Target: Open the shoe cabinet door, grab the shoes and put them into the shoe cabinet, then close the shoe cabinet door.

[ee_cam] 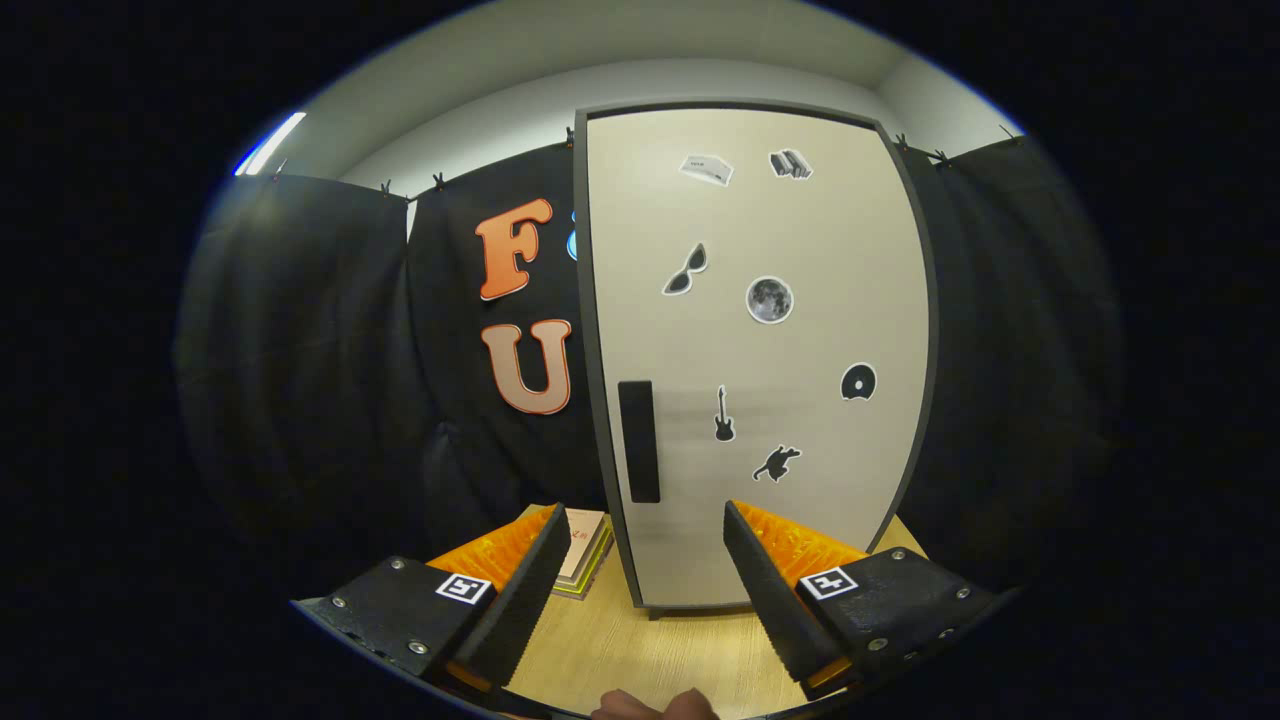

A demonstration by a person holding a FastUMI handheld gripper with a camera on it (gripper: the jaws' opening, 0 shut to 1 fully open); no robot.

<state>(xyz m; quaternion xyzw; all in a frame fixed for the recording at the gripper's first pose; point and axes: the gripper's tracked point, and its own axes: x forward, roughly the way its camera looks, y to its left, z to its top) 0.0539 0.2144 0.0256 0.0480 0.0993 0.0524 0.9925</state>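
The shoe cabinet (760, 360) stands upright on the wooden table, its pale door shut and dotted with small stickers. A dark vertical handle (638, 441) sits at the door's lower left edge. My gripper (645, 525) is open, held a short way in front of the door with the handle just beyond the gap between the fingers, nearer the left one. Nothing is between the fingers.
A flat stack of books or boxes (583, 551) lies on the table (620, 640) left of the cabinet, behind the left finger. Black cloth walls close in behind and on both sides. A hand (655, 705) shows below the fingers.
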